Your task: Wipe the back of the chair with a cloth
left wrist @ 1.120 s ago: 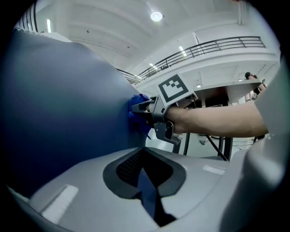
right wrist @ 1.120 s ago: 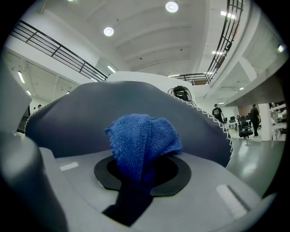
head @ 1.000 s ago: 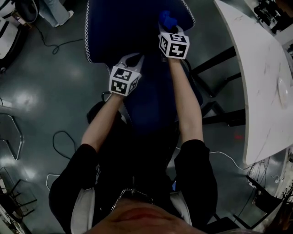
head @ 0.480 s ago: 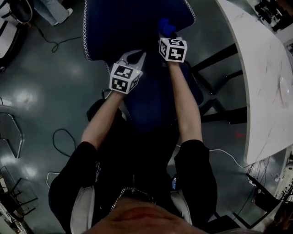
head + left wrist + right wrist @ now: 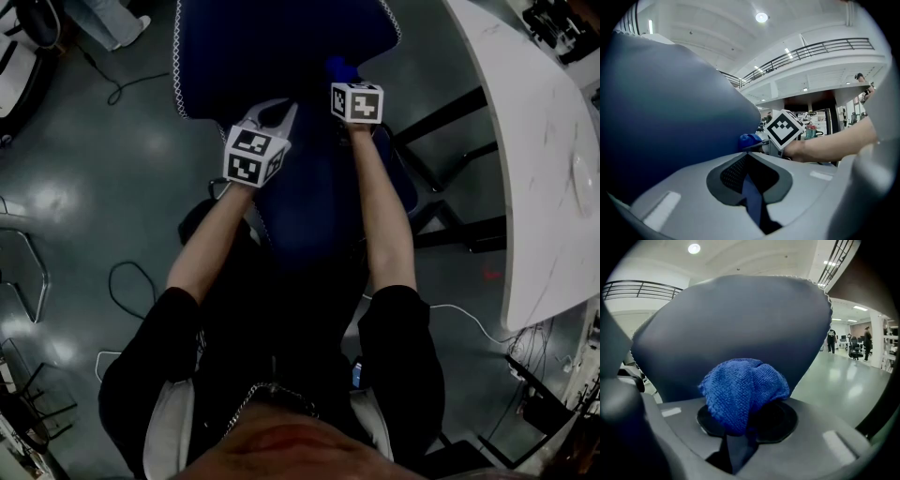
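A: Chair back (image 5: 272, 47)?
B: Dark blue, pale stitched edge. Both grippers sit over it in the head view.
A: Left gripper (image 5: 279, 107)?
B: Jaws drawn together, nothing clamped, close beside the backrest.
A: Right gripper (image 5: 344, 81)?
B: Jaws pinched on the cloth (image 5: 740, 392).
A: Where is the cloth?
B: Blue, bunched, bulging from the jaw tips against the backrest.

The chair back (image 5: 272, 47) is seen in dark blue, edged with a white dotted trim. The cloth (image 5: 740, 390) is shown in bright blue with a knitted weave. Black-and-white square markers are borne on the pale grey left gripper (image 5: 750, 176) and right gripper (image 5: 746, 420). At the right of the frame, the table (image 5: 544, 169) is seen in white.
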Action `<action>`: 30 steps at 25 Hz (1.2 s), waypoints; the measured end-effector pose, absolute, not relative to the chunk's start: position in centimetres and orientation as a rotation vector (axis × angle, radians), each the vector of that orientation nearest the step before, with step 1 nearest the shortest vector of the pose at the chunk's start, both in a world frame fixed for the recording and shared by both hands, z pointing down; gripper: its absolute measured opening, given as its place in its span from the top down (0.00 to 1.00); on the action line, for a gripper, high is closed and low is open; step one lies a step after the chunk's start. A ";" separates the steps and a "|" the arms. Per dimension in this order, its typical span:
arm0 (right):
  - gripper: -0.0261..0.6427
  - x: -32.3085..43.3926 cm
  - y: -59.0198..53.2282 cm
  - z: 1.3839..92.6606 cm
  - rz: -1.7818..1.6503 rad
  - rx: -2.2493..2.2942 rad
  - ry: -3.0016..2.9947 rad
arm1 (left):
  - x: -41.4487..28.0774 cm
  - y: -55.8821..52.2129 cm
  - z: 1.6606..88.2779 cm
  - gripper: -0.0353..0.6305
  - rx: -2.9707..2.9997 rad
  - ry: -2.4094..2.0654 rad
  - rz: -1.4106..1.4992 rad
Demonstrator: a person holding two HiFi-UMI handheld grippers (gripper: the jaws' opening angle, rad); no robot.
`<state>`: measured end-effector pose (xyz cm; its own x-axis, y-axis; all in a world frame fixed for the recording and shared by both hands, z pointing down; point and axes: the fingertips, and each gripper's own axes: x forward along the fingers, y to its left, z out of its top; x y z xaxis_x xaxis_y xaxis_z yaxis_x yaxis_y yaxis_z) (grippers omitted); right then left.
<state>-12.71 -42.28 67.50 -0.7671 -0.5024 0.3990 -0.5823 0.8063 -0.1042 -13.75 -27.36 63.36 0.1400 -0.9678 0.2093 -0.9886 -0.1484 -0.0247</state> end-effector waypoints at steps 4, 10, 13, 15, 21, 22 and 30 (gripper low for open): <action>0.80 -12.3 -41.5 63.4 0.241 0.865 -2.756 | -13.9 -27.1 63.1 0.93 2.276 -1.979 0.261; 0.80 -14.3 -39.0 49.9 -0.001 0.861 -3.059 | -14.5 -27.1 63.0 0.93 2.259 -1.997 0.243; 0.80 -16.1 -38.3 45.5 -0.093 0.809 -3.104 | -14.6 -26.9 62.9 0.93 2.255 -2.017 0.268; 0.80 -17.3 -37.9 43.6 -0.138 0.781 -3.115 | -14.9 -26.6 62.8 0.93 2.247 -2.033 0.279; 0.80 -20.6 -36.8 40.2 -0.218 0.749 -3.129 | -15.8 -25.6 62.5 0.93 2.228 -2.058 0.288; 0.80 -21.0 -36.9 40.1 -0.228 0.754 -3.124 | -16.0 -25.4 62.6 0.93 2.220 -2.057 0.294; 0.80 -21.0 -37.2 42.1 -0.207 0.758 -3.111 | -16.7 -25.2 62.4 0.93 2.204 -2.057 0.239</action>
